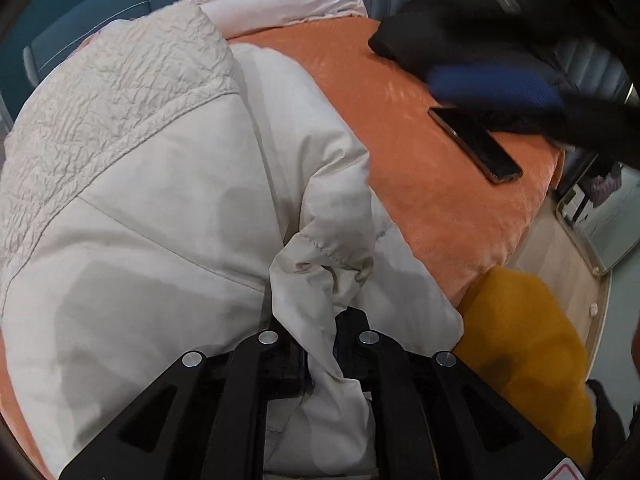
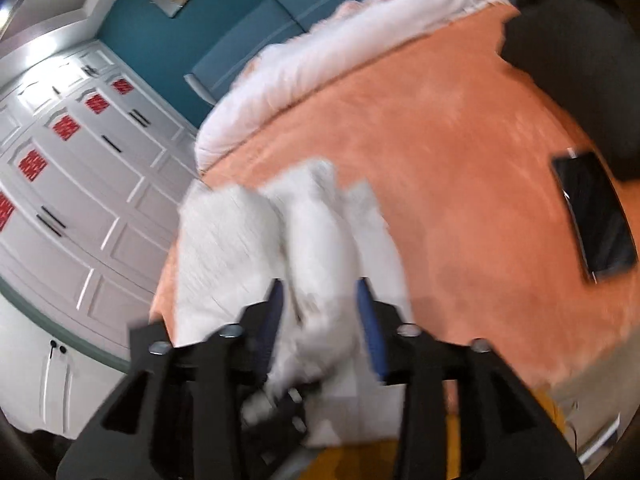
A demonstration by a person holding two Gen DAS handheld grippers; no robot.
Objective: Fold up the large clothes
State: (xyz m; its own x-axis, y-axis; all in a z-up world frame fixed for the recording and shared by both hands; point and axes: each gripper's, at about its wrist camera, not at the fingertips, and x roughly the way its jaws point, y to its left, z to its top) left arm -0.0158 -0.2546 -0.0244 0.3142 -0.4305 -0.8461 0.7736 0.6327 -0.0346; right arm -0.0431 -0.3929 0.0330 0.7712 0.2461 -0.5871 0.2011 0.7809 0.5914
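Note:
A large cream jacket with a crinkled upper panel lies spread over the orange blanket of a bed. My left gripper is shut on a bunched fold of the jacket, near a stitched hem, and the cloth hides its fingertips. In the left wrist view the right gripper shows as a dark blur at the upper right, its blue pad above the blanket. The right wrist view is blurred: my right gripper stands open, blue pads apart, with white jacket cloth loose between them.
A black phone lies on the blanket right of the jacket. A black bundle sits at the bed's far right. A mustard garment is at the bed's near edge. White wardrobe doors stand left of the bed.

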